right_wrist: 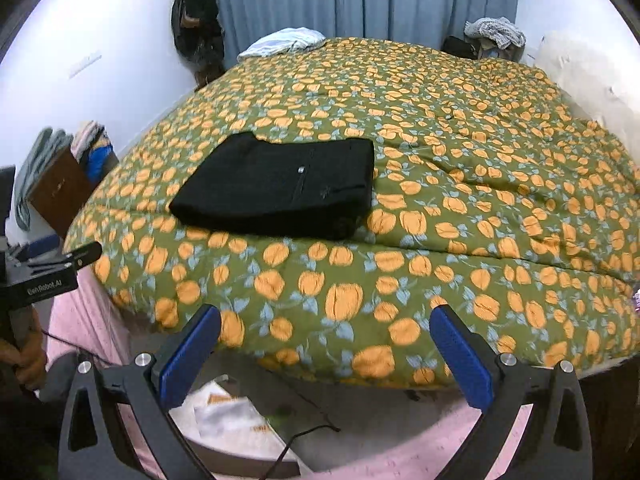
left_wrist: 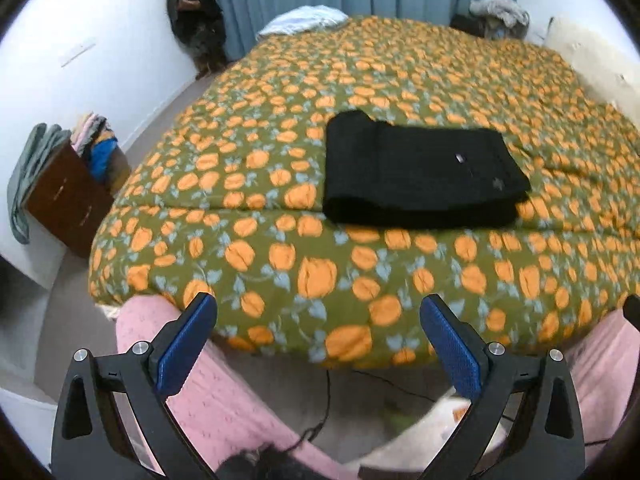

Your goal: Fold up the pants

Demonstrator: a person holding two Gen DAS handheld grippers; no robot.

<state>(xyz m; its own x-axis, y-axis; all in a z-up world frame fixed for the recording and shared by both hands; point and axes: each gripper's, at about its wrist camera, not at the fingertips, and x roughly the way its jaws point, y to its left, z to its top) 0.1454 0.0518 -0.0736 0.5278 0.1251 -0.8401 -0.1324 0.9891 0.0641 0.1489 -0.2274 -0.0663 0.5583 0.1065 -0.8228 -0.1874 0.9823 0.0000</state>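
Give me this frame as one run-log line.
stage: fold looks done | black pants: folded rectangle on quilt, untouched | left gripper: jaws open, empty | right gripper: jaws open, empty, off bed edge

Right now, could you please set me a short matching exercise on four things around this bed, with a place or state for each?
Things:
1. black pants
2. left hand-held gripper
3. white cloth
4. brown box

Place or state:
A. far end of the bed, by the curtain
B. folded flat on the flowered quilt
C. on the floor beside the bed, full of clothes
D. open, holding nothing

Pairs: 1-B, 2-D, 3-A, 4-C
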